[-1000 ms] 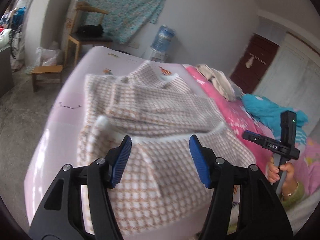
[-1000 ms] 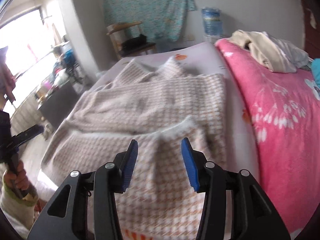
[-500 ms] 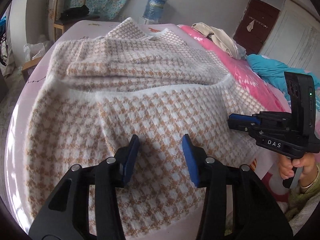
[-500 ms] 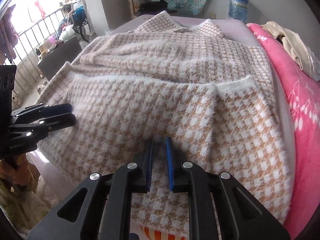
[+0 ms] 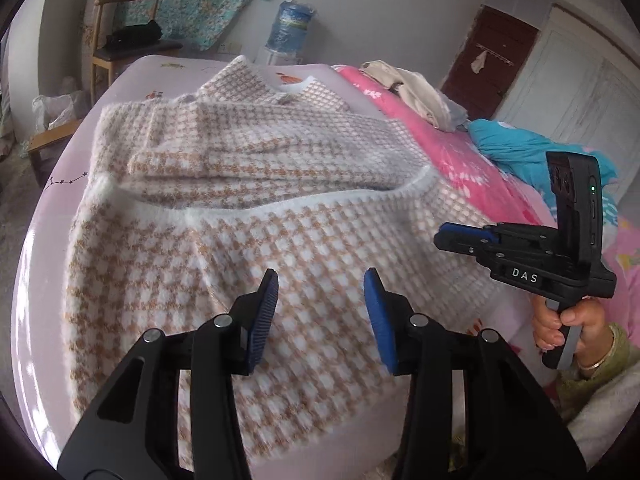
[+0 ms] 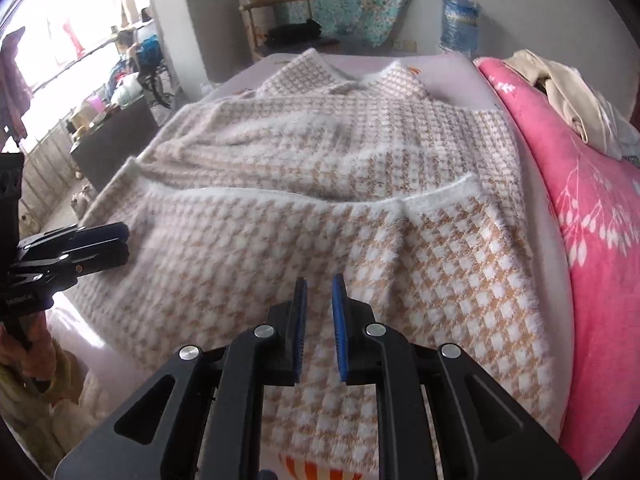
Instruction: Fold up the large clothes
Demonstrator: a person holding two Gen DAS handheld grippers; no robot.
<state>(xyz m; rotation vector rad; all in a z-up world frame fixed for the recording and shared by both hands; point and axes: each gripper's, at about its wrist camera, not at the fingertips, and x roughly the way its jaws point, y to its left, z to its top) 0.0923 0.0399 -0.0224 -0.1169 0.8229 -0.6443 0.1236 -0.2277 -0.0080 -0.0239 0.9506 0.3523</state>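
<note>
Now that both grippers have dropped to the sweater (image 6: 360, 216), my right gripper (image 6: 320, 324) has narrowed to a sliver, gripping nothing; left gripper (image 5: 320, 312) half-open, also empty, so the next fold isn't started.

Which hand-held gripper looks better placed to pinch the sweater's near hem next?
Probably left. Both have just been closing with nothing between their jaws; the left hand-held gripper is open over the sweater, the right hand-held gripper nearly shut, needing to reopen.
</note>
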